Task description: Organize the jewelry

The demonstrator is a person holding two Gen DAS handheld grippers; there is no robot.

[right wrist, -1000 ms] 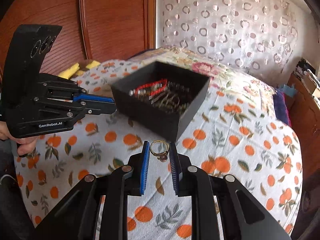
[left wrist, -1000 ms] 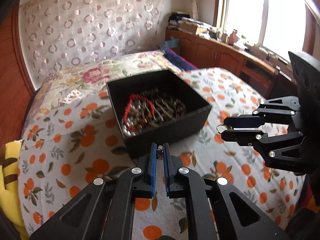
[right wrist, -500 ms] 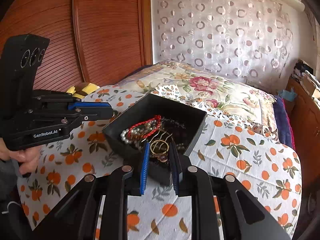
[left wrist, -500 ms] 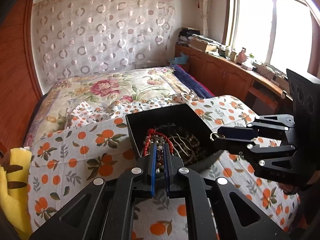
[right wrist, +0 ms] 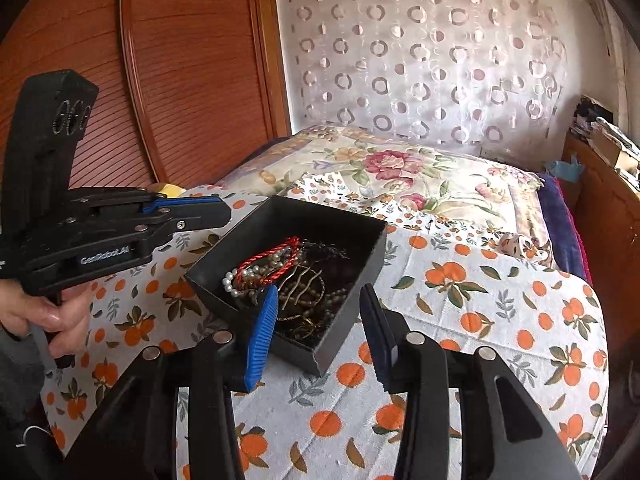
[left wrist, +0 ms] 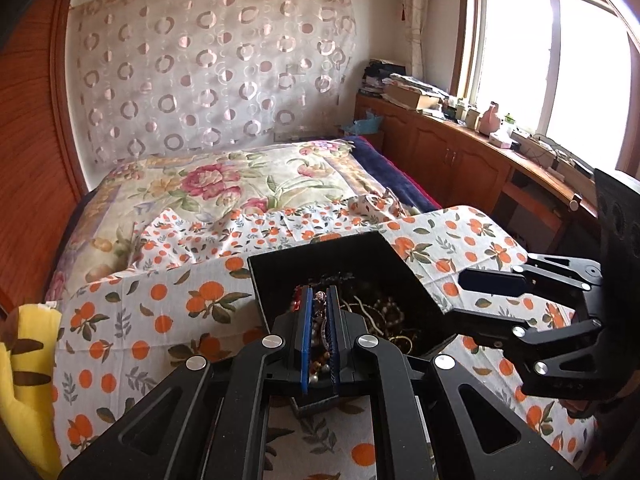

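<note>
A black open box [right wrist: 360, 236] sits on the orange-print cloth and holds a tangle of jewelry [right wrist: 276, 268]: a red cord, pearls and dark bead strings. It also shows in the left wrist view [left wrist: 340, 256]. My left gripper [left wrist: 319, 292] hovers over the box, nearly shut on a small beaded piece [left wrist: 319, 300]. My right gripper [right wrist: 318, 300] is open and empty, just above the box's near corner; it shows from the side in the left wrist view [left wrist: 464, 296].
The cloth [right wrist: 480, 312] covers a table beside a bed with a floral quilt [right wrist: 400, 168]. A yellow plush [left wrist: 20, 360] lies at the left. A wooden cabinet with clutter [left wrist: 460, 152] runs under the window. A wooden wardrobe [right wrist: 160, 60] stands behind.
Both grippers rose and moved over the box. My right gripper opened and let go of the gold ring, which no longer shows between its fingers.
</note>
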